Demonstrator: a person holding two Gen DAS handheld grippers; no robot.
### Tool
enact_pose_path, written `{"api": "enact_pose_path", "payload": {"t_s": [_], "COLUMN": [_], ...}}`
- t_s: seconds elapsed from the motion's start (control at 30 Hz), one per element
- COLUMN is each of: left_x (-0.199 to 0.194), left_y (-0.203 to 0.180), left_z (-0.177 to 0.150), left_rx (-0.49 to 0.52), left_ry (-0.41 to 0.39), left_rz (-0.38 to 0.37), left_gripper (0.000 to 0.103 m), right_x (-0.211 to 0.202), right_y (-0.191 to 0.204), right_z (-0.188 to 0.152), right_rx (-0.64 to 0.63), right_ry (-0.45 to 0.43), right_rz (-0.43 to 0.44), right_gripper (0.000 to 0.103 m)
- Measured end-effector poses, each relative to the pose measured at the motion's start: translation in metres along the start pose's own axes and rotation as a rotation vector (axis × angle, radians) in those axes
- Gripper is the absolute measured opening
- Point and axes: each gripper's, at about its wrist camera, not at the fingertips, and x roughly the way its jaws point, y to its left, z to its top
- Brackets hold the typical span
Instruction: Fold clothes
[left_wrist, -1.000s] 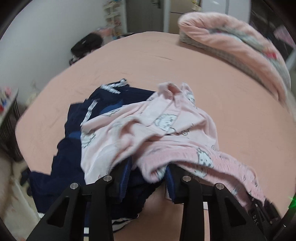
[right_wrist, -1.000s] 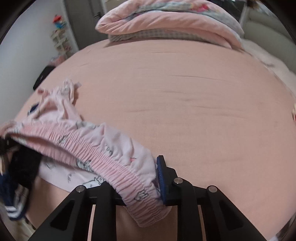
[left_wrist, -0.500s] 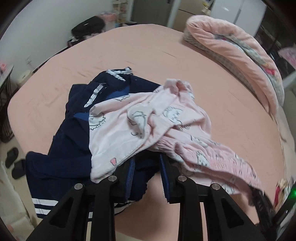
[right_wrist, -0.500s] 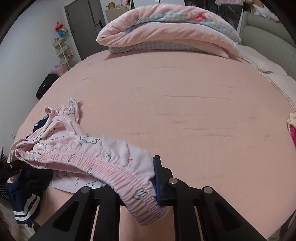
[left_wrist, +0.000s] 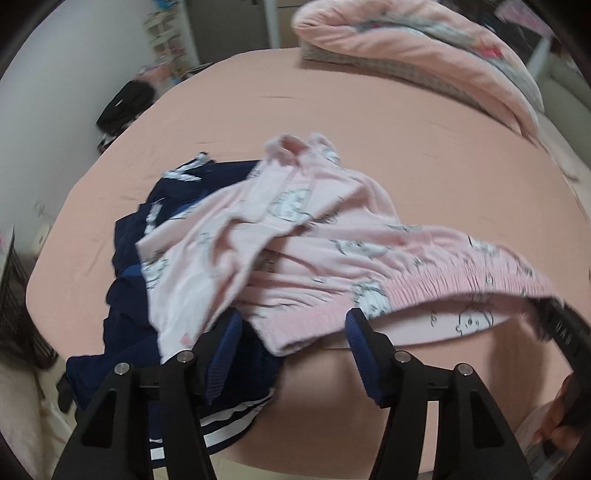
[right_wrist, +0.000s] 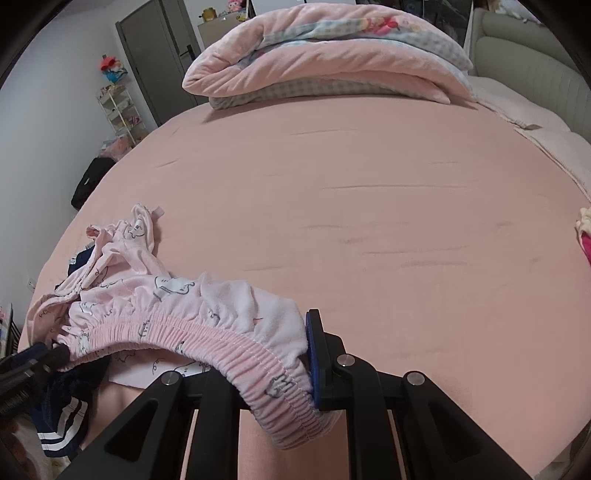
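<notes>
Here, one pink pajama pants (right_wrist: 207, 343), one navy garment (left_wrist: 133, 295)

bedroom | bed (right_wrist: 369, 184) | folded quilt (right_wrist: 325, 55) | toy shelf (right_wrist: 118, 107)

The left gripper (left_wrist: 291, 343) has its jaws spread wide, the blue pads (left_wrist: 360, 334) on either side of a fold of the pink pajama pants (left_wrist: 306, 236) without pinching it. The pants' gathered waistband (left_wrist: 454, 280) stretches off to the right from the gripper, lifted off the pink bed (left_wrist: 369, 122). Under the pants lies a navy garment (left_wrist: 129, 295) with white stripes. A rolled pink quilt (left_wrist: 424, 48) sits at the bed's far side.
</notes>
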Motion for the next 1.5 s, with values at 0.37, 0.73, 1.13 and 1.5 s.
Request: {"api": "enact_pose_path", "payload": {"t_s": [0.37,0.73,1.13,1.5], "left_x": [0.017,0.036,0.041,0.038], "left_y": [-0.031,-0.028,0.004,0.001], "left_z": [-0.003,0.012,0.015,0.017], "left_rx": [0.145,0.077,-0.023,-0.076], "left_ry": [-0.029,-0.071,-0.079,-0.079], "left_rz": [0.117,0.225,0.236,0.174], "left_gripper": [0.069,0.069,0.052,0.021], "right_x": [0.002,0.005,0.008,0.023], "right_y": [-0.008,-0.011,-0.012,-0.019], "right_z": [0.003,0.003,0.002,0.001], "right_rx": [0.032,0.058,0.069,0.148], "right_ry": [0.014,0.032,0.047,0.104], "right_rz": [0.034,0.05,0.047,0.049], "right_gripper": [0.012,0.012,0.012,0.036]}}
